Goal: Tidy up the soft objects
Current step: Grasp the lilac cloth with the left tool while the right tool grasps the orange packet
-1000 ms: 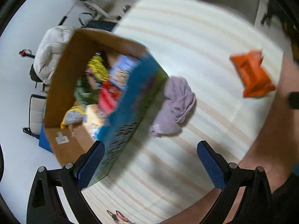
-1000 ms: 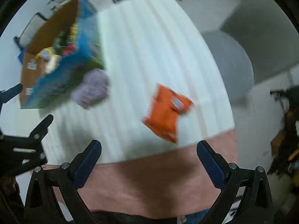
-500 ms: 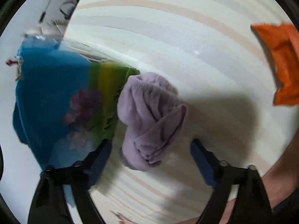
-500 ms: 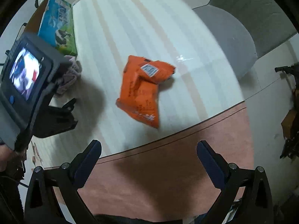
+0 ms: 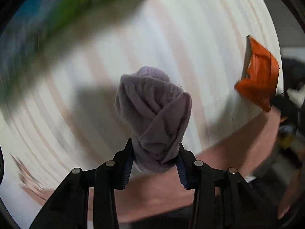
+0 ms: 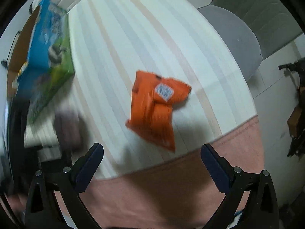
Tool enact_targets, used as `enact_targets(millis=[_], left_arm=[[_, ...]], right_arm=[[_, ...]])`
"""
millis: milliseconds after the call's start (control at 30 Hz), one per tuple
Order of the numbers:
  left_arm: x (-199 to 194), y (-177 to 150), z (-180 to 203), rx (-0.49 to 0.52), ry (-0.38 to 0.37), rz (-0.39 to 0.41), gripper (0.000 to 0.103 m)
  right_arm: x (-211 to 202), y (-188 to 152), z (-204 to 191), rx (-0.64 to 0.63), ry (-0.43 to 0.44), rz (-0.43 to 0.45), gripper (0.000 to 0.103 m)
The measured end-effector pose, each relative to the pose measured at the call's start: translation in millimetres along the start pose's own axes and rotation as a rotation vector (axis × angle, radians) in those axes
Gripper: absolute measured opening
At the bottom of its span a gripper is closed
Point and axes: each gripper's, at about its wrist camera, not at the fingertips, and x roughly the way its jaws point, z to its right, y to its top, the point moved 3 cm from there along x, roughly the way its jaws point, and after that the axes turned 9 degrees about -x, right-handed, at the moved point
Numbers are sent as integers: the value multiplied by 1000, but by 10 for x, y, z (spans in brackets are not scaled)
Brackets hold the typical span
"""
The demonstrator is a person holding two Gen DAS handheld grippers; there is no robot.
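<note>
Left wrist view: we are closing the left gripper (image 5: 154,157) on the lower end of the lilac knitted cloth (image 5: 153,112), a rolled, sock-like bundle lying on the striped table (image 5: 190,28). The jaws are closing at this moment, and both blue pads are already pressing into the fabric from either side. A second ago these jaws were standing wide apart, well above the table, with the open cardboard box in front of them; half a second ago they were straddling the bundle without touching it. We are now reading this as the grasp step, with lifting and stowing not yet done. The blue and green box (image 5: 57,15) is smearing across the upper left, too blurred to show its contents.

Right wrist view: we are holding the right gripper (image 6: 152,162) open and empty above the near table edge. The orange snack packet (image 6: 155,108) is lying flat on the table just beyond the fingertips, nearer than it was a second ago, so we are judging it the next item. The box (image 6: 47,61) is standing at the far left.

Writing: the packet is carrying a pale diamond label, and the box is printed with pictures, but motion blur is leaving no word or brand legible.
</note>
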Motion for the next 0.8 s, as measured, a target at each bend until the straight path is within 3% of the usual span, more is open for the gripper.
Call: enact_targets(millis=[100, 167, 200, 267, 433, 567, 800], left_arm=[[88, -98, -243, -107, -95, -20, 38], [120, -139, -445, -199, -173, -38, 38], [132, -152, -517, -228, -198, -42, 38], [132, -164, -641, -277, -236, -44, 38], [107, -134, -727, -272, -250, -18, 41], [156, -223, -604, -253, -270, -5, 58], [163, -252, -414, -222, -144, 27, 55]], right_arm=[[194, 153, 24, 31, -5, -38, 99], [299, 194, 33, 35, -28, -63, 84], [345, 205, 23, 29, -35, -73, 66], [361, 209, -56, -11, -64, -75, 60], [439, -31, -521, -218, -78, -155, 57], [538, -241, -726, -300, -40, -213, 58], [574, -274, -789, -317, -69, -186, 61]])
